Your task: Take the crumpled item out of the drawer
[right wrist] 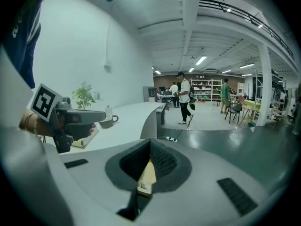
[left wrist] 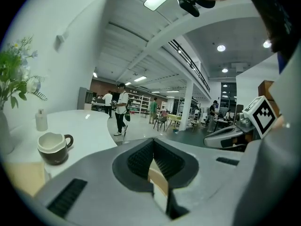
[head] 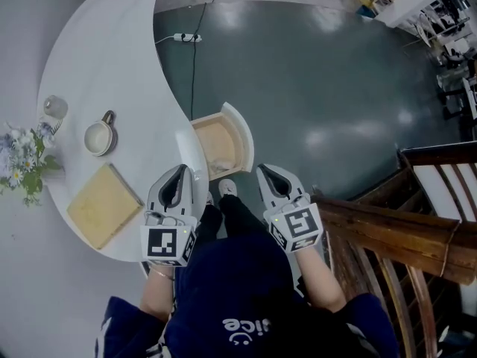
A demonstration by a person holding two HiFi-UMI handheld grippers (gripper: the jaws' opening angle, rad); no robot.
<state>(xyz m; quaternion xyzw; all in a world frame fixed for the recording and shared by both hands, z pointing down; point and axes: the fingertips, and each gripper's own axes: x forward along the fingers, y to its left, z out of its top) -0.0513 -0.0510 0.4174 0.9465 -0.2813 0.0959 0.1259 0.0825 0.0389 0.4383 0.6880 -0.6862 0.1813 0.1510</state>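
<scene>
The wooden drawer [head: 240, 136] stands pulled out from the curved white table [head: 112, 58]. A pale crumpled item [head: 221, 164] lies at its near end, dim and small from here. My left gripper [head: 181, 170] hovers over the table edge just left of the drawer, jaws shut and empty. To the drawer's right, my right gripper [head: 266, 171] is held over the floor, also shut with nothing in it. In the left gripper view the left gripper's pads [left wrist: 141, 160] meet at the tip. The right gripper [right wrist: 149, 150] shows a strip of drawer wood below its joined pads.
A mug [head: 99, 136], a wooden board [head: 104, 203], a small jar [head: 54, 107] and flowers [head: 26, 159] sit on the table. A power strip [head: 186, 37] and its cable lie on the dark floor. A wooden railing [head: 402, 230] runs at the right. People walk far off.
</scene>
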